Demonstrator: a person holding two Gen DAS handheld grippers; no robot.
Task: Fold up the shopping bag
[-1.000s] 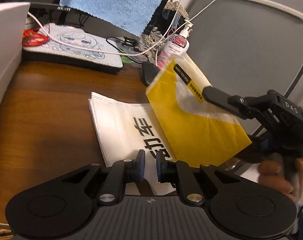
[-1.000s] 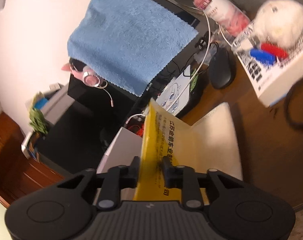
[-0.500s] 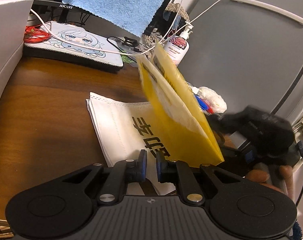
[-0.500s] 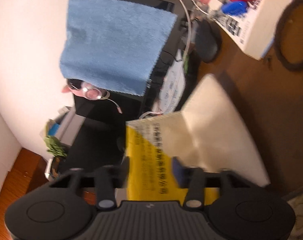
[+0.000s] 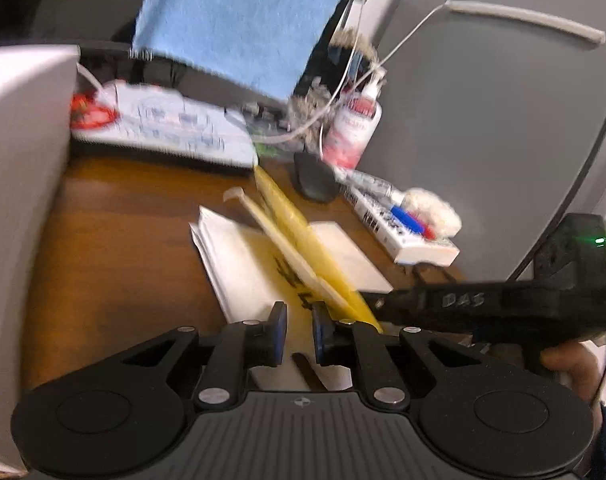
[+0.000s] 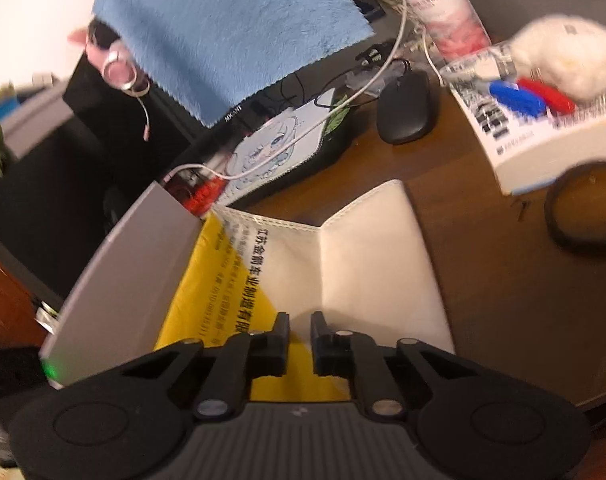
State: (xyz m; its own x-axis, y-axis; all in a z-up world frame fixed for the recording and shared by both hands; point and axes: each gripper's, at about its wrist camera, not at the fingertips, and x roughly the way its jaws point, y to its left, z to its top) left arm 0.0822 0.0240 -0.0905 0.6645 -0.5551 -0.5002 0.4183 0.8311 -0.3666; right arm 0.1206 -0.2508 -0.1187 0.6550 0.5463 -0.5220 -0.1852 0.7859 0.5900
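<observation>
The shopping bag (image 5: 239, 264) lies flat on the brown desk, white with black print. Its yellow flap (image 5: 287, 220) stands on edge above it, blurred. My left gripper (image 5: 300, 332) is low over the bag's near edge, jaws drawn to a narrow slit with nothing between them. My right gripper (image 5: 383, 305) reaches in from the right, its tip at the foot of the flap. In the right wrist view the right gripper (image 6: 300, 336) is shut at the near end of the crease. The yellow flap (image 6: 207, 288) rises past its left finger, outside the jaws, and the white panel (image 6: 375, 264) lies to the right.
A grey box (image 5: 19, 200) walls off the left side. Behind the bag are a printed pad (image 5: 175, 124), a black mouse (image 5: 315, 176), a pump bottle (image 5: 353, 128) and cables. A book with pens (image 5: 395, 220) sits at the right. A blue towel (image 5: 239, 12) hangs above.
The right gripper opened and let go of the raised yellow flap, dropped to the desk and shut again. The flap swung from leaning right to standing on edge. The left gripper stayed low over the bag.
</observation>
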